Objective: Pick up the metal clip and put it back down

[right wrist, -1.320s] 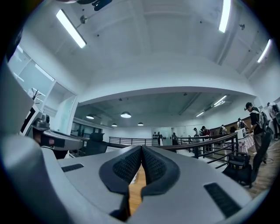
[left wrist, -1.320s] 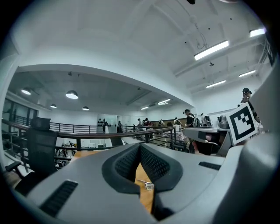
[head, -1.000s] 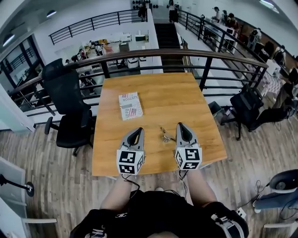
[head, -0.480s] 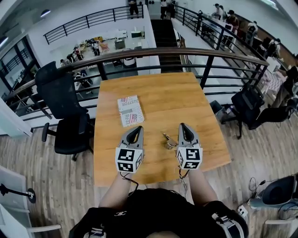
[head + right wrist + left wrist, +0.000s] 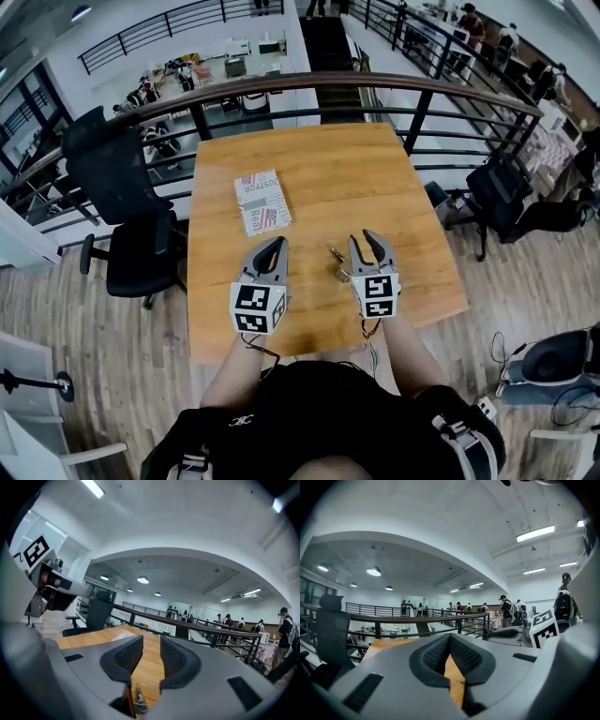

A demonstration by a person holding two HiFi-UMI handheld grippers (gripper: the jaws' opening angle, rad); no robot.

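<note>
The right gripper [image 5: 151, 641], shut before, has just been opening its 2 jaws; the metal clip [image 5: 137, 701] shows low between them.

- Bright, even white light; the ceiling strip light [image 5: 536, 533] glares at the upper right of the left gripper view.
- Heavy fisheye bending at edges, dark vignetted corners.
- Close foreground soft, distance crisp.

surface: wooden table [image 5: 412, 197] | on it: printed packet [image 5: 262, 202] left-centre; metal clip [image 5: 337, 265] nearer front edge
</note>
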